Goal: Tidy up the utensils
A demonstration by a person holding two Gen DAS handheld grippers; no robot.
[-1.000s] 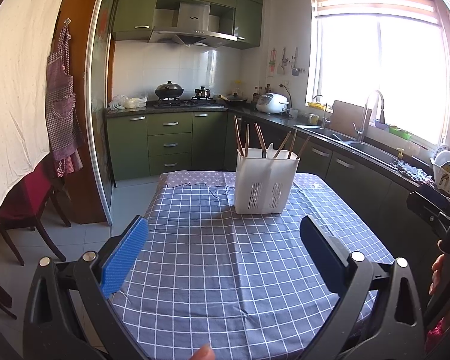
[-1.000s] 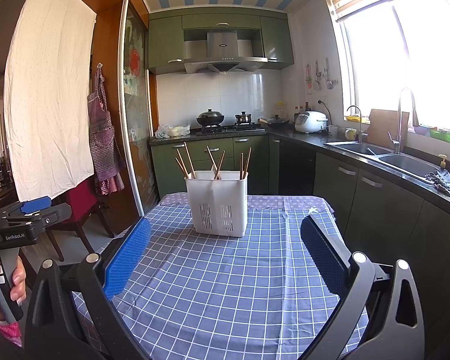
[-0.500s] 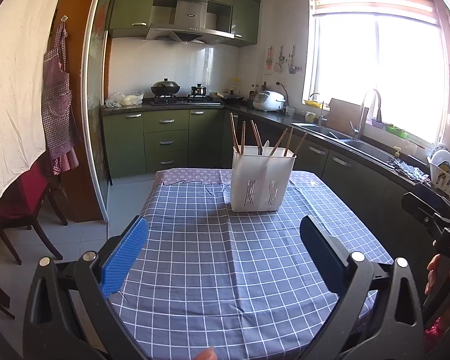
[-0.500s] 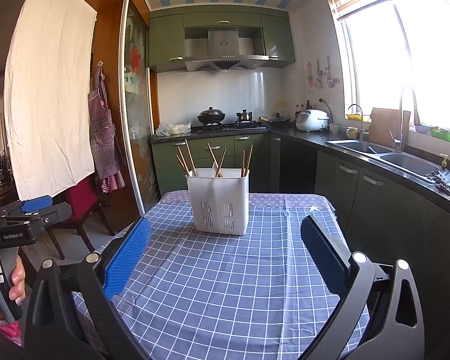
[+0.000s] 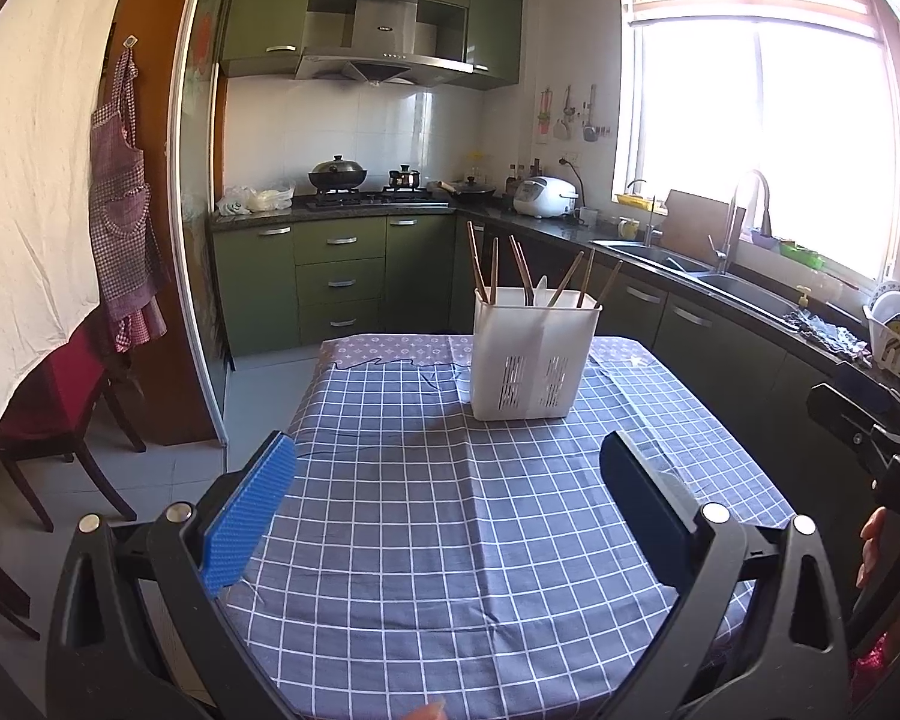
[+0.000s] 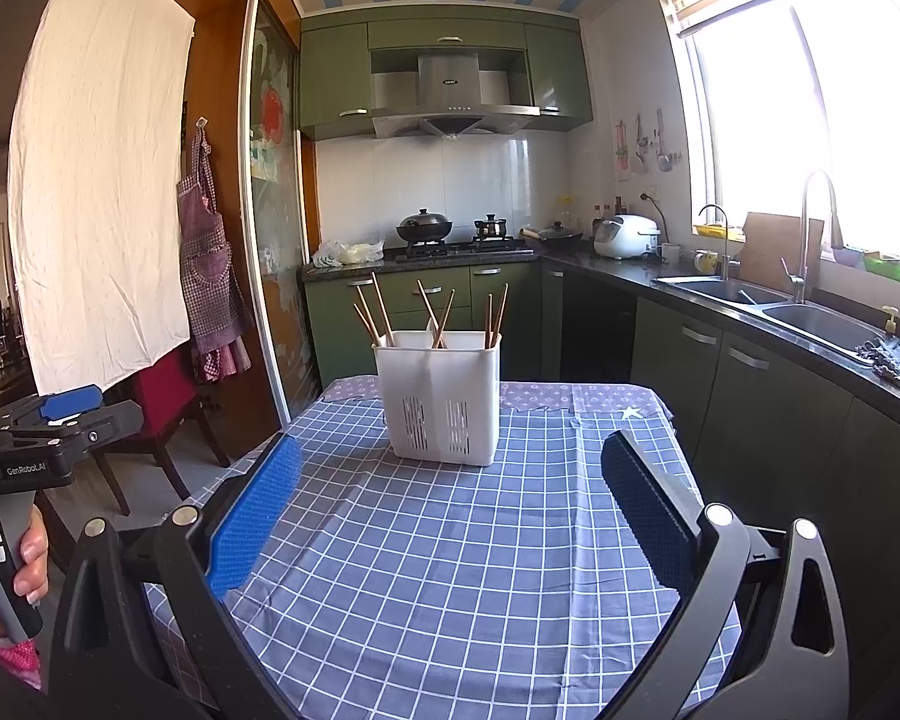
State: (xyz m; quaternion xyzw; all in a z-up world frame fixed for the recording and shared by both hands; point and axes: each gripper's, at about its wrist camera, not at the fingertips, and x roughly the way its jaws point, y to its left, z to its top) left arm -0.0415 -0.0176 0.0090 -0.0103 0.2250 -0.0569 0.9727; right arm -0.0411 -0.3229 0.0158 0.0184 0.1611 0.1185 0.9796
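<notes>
Both grippers, left gripper (image 5: 447,495) and right gripper (image 6: 450,495), hover empty over the tabletop (image 5: 450,540) with fingers spread wide. White holder (image 5: 534,354) stands upright at the far end, chopsticks (image 5: 492,267) scattered across its compartments. Likely step: reach in. Best to approach from above, pinch one stick near its top, lift straight, steady the holder.
</notes>
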